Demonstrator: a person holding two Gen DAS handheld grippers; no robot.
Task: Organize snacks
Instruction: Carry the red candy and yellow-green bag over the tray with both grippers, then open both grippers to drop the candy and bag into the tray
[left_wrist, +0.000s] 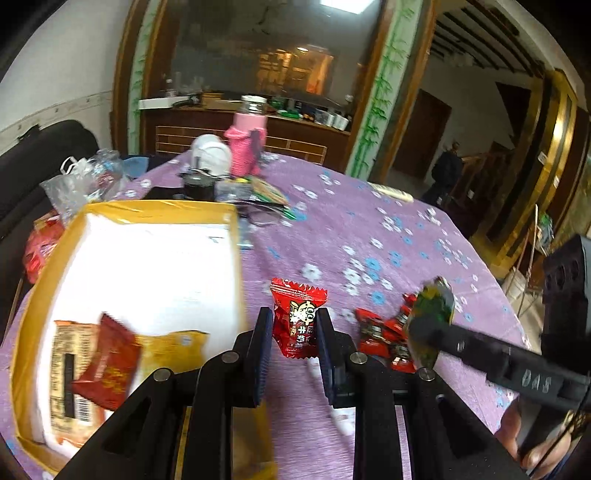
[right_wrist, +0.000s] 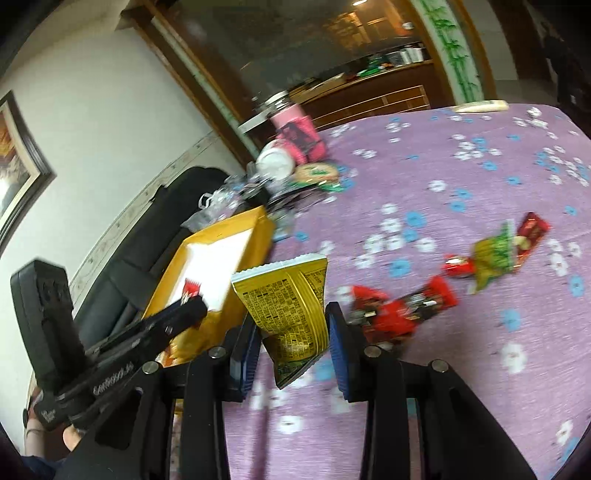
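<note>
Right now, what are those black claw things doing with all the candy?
A person is sorting snacks with a gripper in each hand. The left gripper pinches a red candy. The right gripper holds a yellow packet. Both are lifted above the purple tablecloth. The box already has a few snacks inside, and more red candies still lie on the cloth.

The right tool (right_wrist: 291, 328) pinches a yellow printed snack packet (right_wrist: 291, 314) between its blue pads, holding it clear of the counter (right_wrist: 461, 369), which wears a purple cloth with white and blue flowers. At left the left tool (right_wrist: 194, 304) grips a small red wrapper (right_wrist: 191, 287) over a yellow cardboard box with a white lining (right_wrist: 221, 254). Red candy wrappers (right_wrist: 402, 306) and a green packet (right_wrist: 495, 254) lie scattered to the right. Farther back stands a pink-sleeved jar (right_wrist: 295, 129).
</note>
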